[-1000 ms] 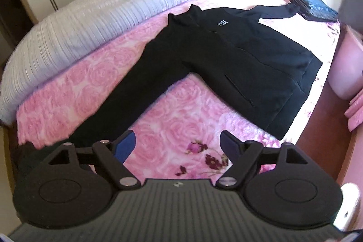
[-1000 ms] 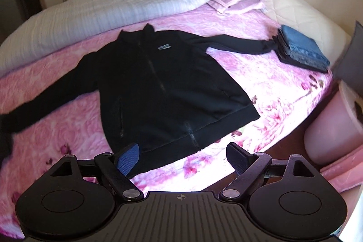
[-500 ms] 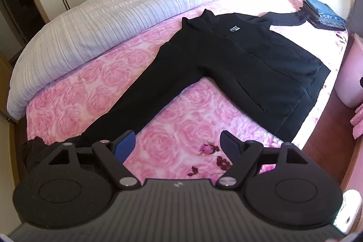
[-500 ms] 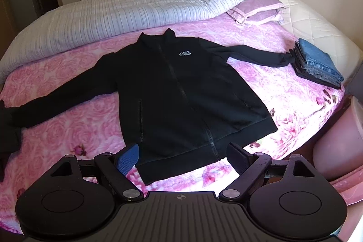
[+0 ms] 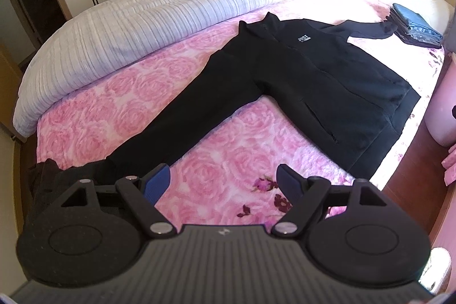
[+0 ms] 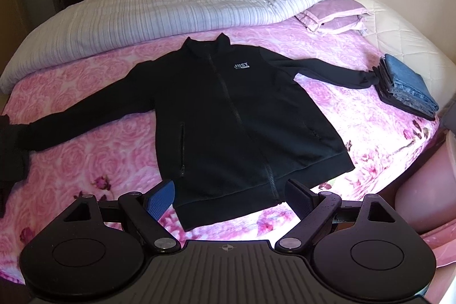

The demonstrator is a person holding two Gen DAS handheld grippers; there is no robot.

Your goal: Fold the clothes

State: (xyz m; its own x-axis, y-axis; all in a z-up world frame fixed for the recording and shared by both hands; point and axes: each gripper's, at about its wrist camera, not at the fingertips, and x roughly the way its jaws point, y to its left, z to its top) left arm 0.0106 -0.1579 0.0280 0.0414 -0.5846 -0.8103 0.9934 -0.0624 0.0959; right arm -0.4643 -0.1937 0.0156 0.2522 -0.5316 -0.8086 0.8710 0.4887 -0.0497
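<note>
A black zip jacket (image 6: 228,116) lies flat and face up on the pink rose bedspread (image 6: 85,161), both sleeves spread out, a white logo on its chest. In the left wrist view the jacket (image 5: 327,81) stretches away to the right, its long sleeve (image 5: 182,127) running down toward the lower left. My left gripper (image 5: 223,181) hovers open above the bedspread near that sleeve's cuff, nothing between its fingers. My right gripper (image 6: 229,194) hangs open above the jacket's bottom hem, touching nothing.
A folded stack of blue jeans (image 6: 407,87) lies by the right sleeve's cuff. A striped white duvet (image 6: 176,10) and pink pillows (image 6: 333,16) fill the bed's far side. Dark clothing (image 5: 48,178) sits at the left edge. A pink tub (image 6: 424,190) stands beside the bed.
Both views have rolled and pulled back a little, so the jacket sits more level and further inside each view. Both grippers stay open and the jacket lies unmoved.
</note>
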